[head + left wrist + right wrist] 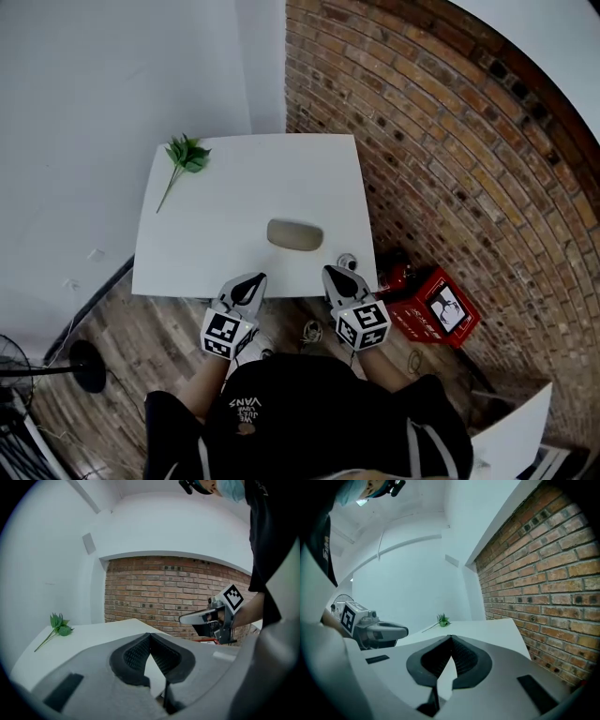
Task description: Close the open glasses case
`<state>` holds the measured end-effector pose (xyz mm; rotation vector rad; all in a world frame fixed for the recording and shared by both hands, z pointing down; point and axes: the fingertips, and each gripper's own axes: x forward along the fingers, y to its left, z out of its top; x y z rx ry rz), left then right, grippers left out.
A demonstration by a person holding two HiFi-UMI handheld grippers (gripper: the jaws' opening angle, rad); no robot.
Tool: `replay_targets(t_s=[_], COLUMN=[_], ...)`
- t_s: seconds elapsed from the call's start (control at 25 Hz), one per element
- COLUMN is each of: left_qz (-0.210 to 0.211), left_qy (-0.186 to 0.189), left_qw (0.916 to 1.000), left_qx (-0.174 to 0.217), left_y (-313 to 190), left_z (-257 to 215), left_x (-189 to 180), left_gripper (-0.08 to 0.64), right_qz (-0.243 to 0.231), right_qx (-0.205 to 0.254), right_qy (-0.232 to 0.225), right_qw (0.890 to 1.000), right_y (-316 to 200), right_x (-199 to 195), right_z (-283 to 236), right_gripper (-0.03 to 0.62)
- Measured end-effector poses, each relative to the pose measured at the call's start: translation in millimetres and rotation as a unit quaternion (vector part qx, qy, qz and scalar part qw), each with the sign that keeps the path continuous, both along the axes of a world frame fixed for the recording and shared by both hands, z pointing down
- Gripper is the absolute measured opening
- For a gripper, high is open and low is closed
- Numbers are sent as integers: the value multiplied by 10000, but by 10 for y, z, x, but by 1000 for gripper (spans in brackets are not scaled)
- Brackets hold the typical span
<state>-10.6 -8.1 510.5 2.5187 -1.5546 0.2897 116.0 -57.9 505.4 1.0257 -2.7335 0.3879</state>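
A beige glasses case (pixel 295 234) lies on the white table (pixel 234 202), right of centre and near the front edge; its lid looks down, in one smooth oval. My left gripper (pixel 254 279) hovers at the table's front edge, short of the case and to its left, jaws shut with nothing between them. My right gripper (pixel 334 273) is at the same edge, just right of the case, also shut and empty. In the left gripper view the jaws (pixel 150 635) meet at the tips, and the right gripper (pixel 206 617) shows beside them. The case is hidden in both gripper views.
A green leafy sprig (pixel 185 156) lies at the table's far left corner. A small round object (pixel 347 261) sits at the front right edge. The brick wall (pixel 450 141) runs along the right. A red box (pixel 433 305) and a fan base (pixel 86 366) stand on the floor.
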Motion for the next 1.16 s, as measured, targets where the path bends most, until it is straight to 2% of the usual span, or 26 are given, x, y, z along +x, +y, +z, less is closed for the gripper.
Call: replay_targets(t_s=[0.48, 1.16], left_qz=[320, 396], left_qy=[95, 57], left_qw=[9994, 9990], left_qx=[94, 197], left_y=[457, 594], left_z=[-19, -46], left_x=[-130, -101], left_gripper=[8, 8], right_qz=[468, 538], right_qx=[24, 110], right_qy=[136, 200], right_qw=[9988, 9983], right_y=[498, 626], right_x=[-49, -47], right_z=[53, 7], right_gripper=[-2, -2])
